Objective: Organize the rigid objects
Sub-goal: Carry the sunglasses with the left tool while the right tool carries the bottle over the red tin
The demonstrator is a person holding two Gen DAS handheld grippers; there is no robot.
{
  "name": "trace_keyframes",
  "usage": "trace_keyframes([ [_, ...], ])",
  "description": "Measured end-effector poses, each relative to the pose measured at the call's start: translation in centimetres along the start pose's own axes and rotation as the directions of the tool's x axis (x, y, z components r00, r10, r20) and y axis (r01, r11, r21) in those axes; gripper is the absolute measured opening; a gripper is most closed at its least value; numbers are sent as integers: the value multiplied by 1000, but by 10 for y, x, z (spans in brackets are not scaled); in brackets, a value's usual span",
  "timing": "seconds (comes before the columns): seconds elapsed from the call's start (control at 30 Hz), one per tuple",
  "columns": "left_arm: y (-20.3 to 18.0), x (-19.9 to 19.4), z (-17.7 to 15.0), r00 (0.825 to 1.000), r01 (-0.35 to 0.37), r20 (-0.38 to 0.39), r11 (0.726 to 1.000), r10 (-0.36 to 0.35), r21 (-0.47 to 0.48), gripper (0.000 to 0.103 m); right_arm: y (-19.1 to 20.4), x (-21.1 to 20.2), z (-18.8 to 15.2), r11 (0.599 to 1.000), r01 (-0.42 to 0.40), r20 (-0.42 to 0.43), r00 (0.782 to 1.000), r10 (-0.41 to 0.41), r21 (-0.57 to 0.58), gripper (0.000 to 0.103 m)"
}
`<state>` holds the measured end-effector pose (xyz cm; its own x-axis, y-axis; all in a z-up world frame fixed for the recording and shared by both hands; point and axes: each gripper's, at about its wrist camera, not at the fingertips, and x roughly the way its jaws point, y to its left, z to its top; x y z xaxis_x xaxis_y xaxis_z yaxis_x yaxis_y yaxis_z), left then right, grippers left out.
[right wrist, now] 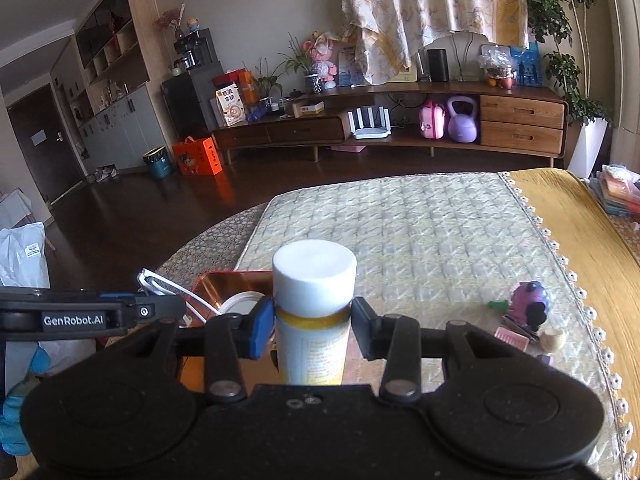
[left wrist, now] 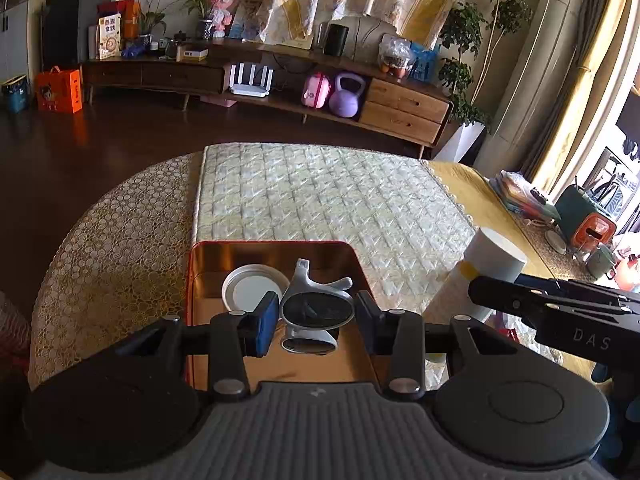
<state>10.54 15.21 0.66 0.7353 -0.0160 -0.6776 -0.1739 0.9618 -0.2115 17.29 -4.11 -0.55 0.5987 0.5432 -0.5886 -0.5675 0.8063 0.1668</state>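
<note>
- Left wrist view: the left gripper (left wrist: 316, 322) sits low in the centre of the frame, over an open copper-coloured tin (left wrist: 208, 264) on the quilted mat (left wrist: 320, 192).
- Its fingers are spread apart, with white sunglasses (left wrist: 316, 308) in the gap between them. The blue left pad (left wrist: 266, 322) touches or nearly touches the frame; the right pad stands clear of it, so the glasses are not clamped.
- The sunglasses lie inside the tin, just right of a round white lid (left wrist: 250, 290) that rests in the tin's far left part.
- Right wrist view: the right gripper (right wrist: 313, 330), at lower centre, is closed on a white bottle (right wrist: 314, 312) with a white cap and a yellow band, one pad on each side just under the cap. The bottle stands upright.
- In the left wrist view that bottle shows at mid right, right of the tin.
- Small objects lie on the mat at the right of the right wrist view: a purple toy (right wrist: 530, 302), a pink flat piece (right wrist: 512, 336) and a pale round piece (right wrist: 554, 339).
</note>
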Motion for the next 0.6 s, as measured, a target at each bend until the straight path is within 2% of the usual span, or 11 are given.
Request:
trace_keyframes([
  [0.4, 28, 24, -22, 994, -25, -103, 1000, 26, 15, 41, 30, 54, -9, 999, -36, -125, 992, 32, -31, 41],
  [0.6, 30, 28, -20, 996, -10, -87, 1000, 12, 27, 41, 29, 78, -13, 1000, -13, -165, 986, 9, -24, 41],
])
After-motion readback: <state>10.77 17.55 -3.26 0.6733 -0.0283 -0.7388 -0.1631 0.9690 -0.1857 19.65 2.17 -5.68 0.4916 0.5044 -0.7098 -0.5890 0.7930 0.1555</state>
